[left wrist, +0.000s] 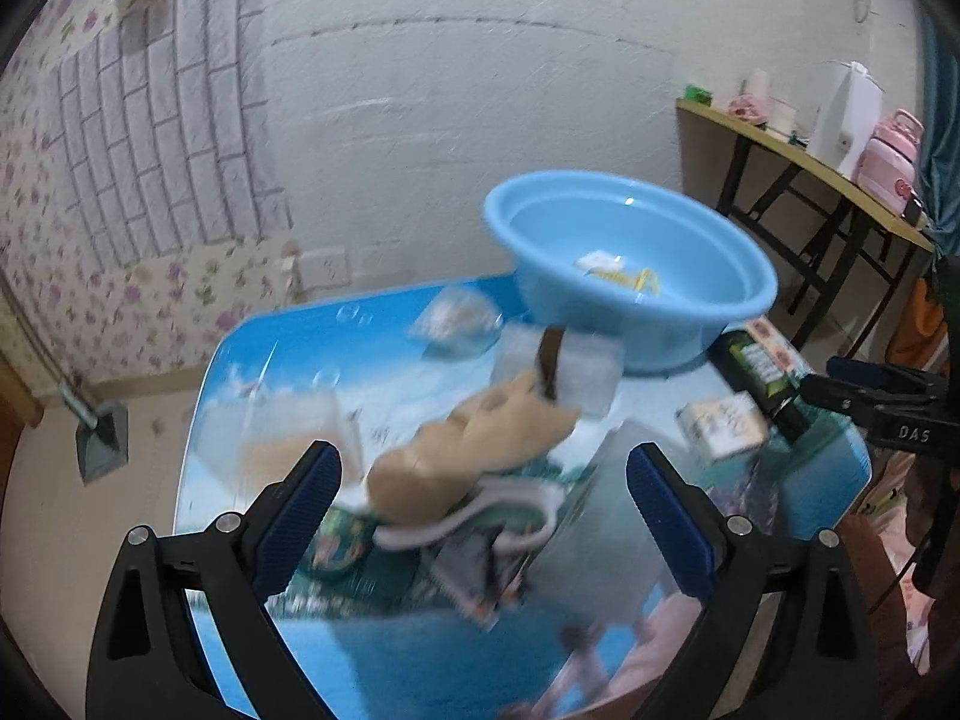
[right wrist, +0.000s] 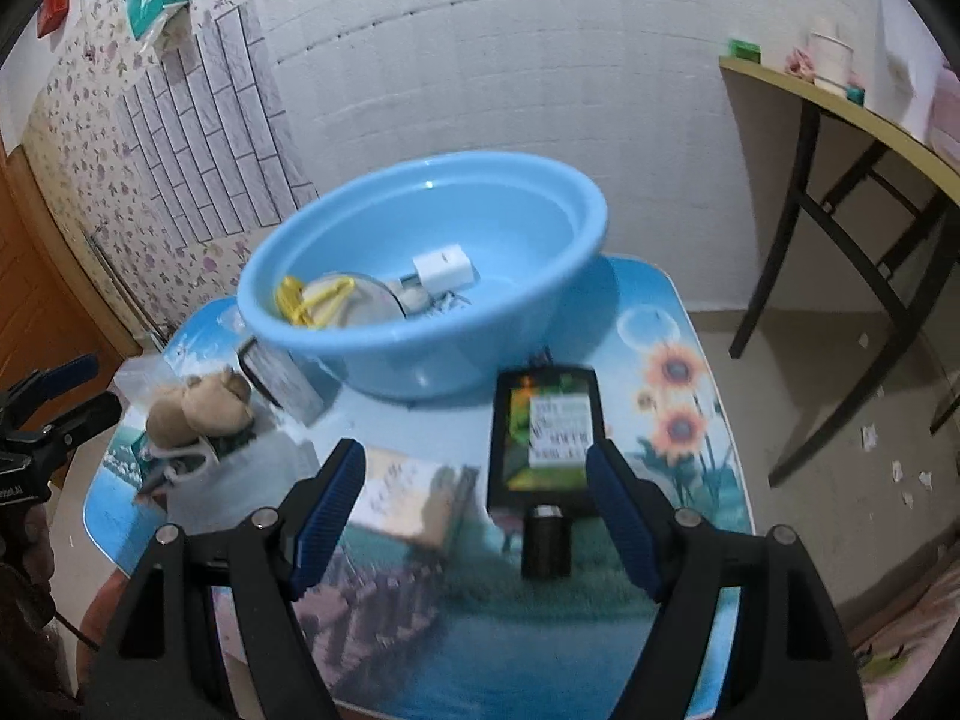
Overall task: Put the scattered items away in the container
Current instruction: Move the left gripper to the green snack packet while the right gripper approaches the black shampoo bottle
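Note:
A light blue basin stands at the far side of the printed table and holds a white charger and a yellow-corded item. My left gripper is open, with a tan plush toy lying between and just beyond its fingers. My right gripper is open above a dark green bottle and a small pale box. A clear packet and a clear bag lie near the basin.
The small table has a blue scenic print and rounded edges. A wooden side table with jars and a pink flask stands at the right. A dustpan sits on the floor at the left.

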### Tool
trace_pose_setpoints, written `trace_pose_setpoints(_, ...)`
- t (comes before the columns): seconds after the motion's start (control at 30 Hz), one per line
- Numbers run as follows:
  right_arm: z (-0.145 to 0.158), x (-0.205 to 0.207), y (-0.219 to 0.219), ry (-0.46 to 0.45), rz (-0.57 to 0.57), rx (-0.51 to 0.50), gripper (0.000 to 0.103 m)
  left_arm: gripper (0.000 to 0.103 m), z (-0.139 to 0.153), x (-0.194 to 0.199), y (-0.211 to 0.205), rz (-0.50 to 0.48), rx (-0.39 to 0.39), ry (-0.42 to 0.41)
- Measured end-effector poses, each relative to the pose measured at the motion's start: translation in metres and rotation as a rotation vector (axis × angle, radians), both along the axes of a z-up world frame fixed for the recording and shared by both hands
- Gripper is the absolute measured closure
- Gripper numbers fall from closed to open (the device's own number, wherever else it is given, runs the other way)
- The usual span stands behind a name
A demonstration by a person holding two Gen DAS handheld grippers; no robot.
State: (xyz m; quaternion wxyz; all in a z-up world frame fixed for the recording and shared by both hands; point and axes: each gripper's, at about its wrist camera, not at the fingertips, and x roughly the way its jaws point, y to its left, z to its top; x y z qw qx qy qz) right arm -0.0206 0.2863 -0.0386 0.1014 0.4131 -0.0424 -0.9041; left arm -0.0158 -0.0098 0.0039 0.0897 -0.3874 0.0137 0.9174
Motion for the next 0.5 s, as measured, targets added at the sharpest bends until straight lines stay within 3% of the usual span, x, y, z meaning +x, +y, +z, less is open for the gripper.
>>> trace_pose_setpoints(0.5, -0.013, 0.013, -0.003, -0.021, 0.000, 0.040, 0.026, 0.007, -0.033, 0.018, -0.028, 0.066, -0.019, -0.072)
